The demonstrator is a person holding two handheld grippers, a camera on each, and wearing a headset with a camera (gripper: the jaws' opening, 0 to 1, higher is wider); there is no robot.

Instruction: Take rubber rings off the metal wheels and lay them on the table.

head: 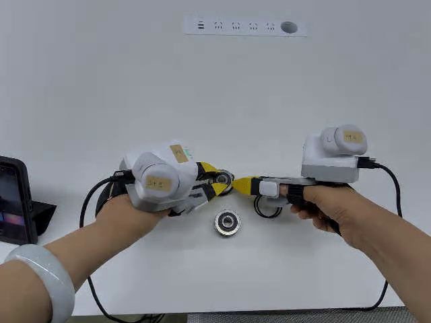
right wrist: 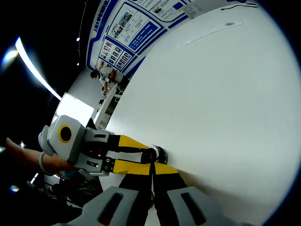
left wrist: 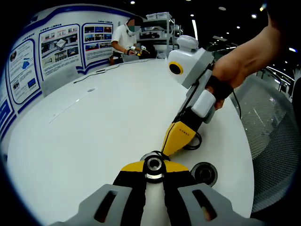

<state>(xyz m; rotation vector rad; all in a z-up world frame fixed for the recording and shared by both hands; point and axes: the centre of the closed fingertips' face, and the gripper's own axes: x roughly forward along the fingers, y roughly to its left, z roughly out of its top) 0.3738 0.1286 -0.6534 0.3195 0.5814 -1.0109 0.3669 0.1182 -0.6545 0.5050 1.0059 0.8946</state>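
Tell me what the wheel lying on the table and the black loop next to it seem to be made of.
The wheel looks like metal, polished: silvery grey with bright glints on its rim. The black loop looks like rubber, matt: thin, dull, no shine, though soft plastic is possible.

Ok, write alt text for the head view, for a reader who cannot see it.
Two hand-held grippers meet above a white table: the left gripper clamps a metal wheel, and the right gripper meets its rim with a closed tip. A second wheel and a loose black rubber ring lie on the table below.
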